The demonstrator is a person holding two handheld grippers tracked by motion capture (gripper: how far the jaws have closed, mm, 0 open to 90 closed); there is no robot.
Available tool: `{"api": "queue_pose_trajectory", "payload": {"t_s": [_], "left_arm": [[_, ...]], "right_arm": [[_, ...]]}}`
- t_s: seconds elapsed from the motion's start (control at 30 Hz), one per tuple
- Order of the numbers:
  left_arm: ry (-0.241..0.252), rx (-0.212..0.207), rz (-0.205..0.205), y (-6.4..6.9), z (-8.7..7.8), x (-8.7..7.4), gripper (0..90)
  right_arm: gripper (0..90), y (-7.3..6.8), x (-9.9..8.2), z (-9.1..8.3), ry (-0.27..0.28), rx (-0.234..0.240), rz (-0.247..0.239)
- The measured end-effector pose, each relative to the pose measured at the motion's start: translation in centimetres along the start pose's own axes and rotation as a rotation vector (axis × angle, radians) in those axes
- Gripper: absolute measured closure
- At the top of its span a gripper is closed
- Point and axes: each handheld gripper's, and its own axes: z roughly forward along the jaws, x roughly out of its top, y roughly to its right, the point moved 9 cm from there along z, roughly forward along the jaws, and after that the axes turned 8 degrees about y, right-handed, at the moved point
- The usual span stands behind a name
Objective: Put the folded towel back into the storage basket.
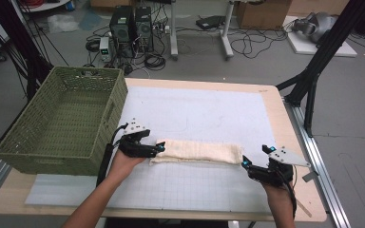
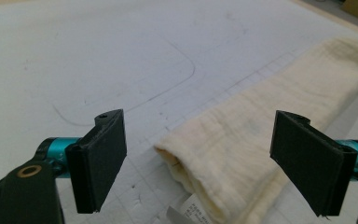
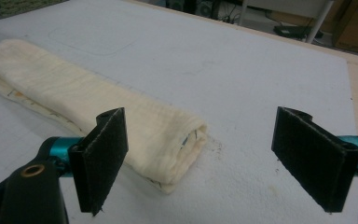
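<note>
A cream cloth [image 1: 197,152], folded into a long narrow strip, lies across the white mat [image 1: 204,109] near the table's front. My left gripper [image 1: 158,148] is at the strip's left end, open, its jaws apart around that end [image 2: 223,158] with a small label showing at the fold. My right gripper [image 1: 244,164] is at the strip's right end, open; the folded end [image 3: 168,140] lies between its jaws, nearer the left one. Neither holds the cloth.
A green woven basket [image 1: 64,118] stands at the table's left, close to my left hand. The wooden table edge [image 1: 290,137] runs along the right. Computers, cables and stand legs [image 1: 313,71] are on the floor beyond the table.
</note>
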Motion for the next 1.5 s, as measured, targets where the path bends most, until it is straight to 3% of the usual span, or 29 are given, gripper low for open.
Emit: {"api": "queue_pose_trajectory", "payload": {"t_s": [0.13,0.33,0.47,0.6,0.77,0.9,1.07,1.13,1.2,1.23,1.27,1.3,1.37,1.5], "left_arm": [[-0.064,0.005,0.006,-0.3,0.9,-1.1,23.0],[-0.115,0.018,-0.011,-0.5,1.7,-2.2,29.2],[-0.174,0.010,0.014,-0.2,1.9,-3.1,35.1],[-0.181,0.024,0.040,-0.1,1.8,-3.1,38.9],[-0.216,0.015,0.072,0.8,1.3,-3.3,57.2],[-0.229,-0.011,0.044,1.4,1.2,-3.4,61.6],[-0.222,-0.062,0.033,2.0,1.2,-3.4,79.6],[-0.215,-0.068,0.037,2.0,1.1,-3.3,80.5],[-0.187,-0.084,0.043,2.2,0.9,-2.9,80.7],[-0.159,-0.091,0.044,2.3,0.8,-2.6,80.7],[-0.091,-0.112,0.042,2.6,0.3,-1.8,80.7],[-0.091,-0.112,0.042,2.6,0.3,-1.8,80.8],[-0.025,-0.146,0.043,3.2,-0.5,-1.3,80.7],[0.010,-0.158,0.056,3.4,-0.9,-1.1,80.6]], "right_arm": [[17.0,0.0,0.0,0.1,-0.002,0.000,-0.003],[17.0,0.0,-0.1,0.1,-0.007,0.002,-0.003],[17.0,0.1,-0.2,0.0,-0.010,0.001,-0.001],[17.0,0.1,-0.2,0.0,-0.012,0.001,0.003],[17.0,0.1,-0.3,0.0,-0.017,0.001,-0.004],[17.1,0.1,-0.3,0.1,-0.019,0.001,-0.001],[17.1,0.1,-0.4,0.1,-0.019,0.004,-0.003],[17.1,0.1,-0.4,0.1,-0.019,0.006,-0.001],[17.1,0.1,-0.4,0.1,-0.021,0.008,0.001],[17.1,0.1,-0.4,0.1,-0.021,0.008,0.001],[17.1,0.2,-0.5,0.1,-0.024,0.003,0.006],[17.1,0.3,-0.5,0.1,-0.025,0.002,0.005],[17.1,0.4,-0.7,0.2,-0.034,-0.001,0.019],[17.8,0.8,-0.9,0.6,-0.037,-0.014,0.058]]}}
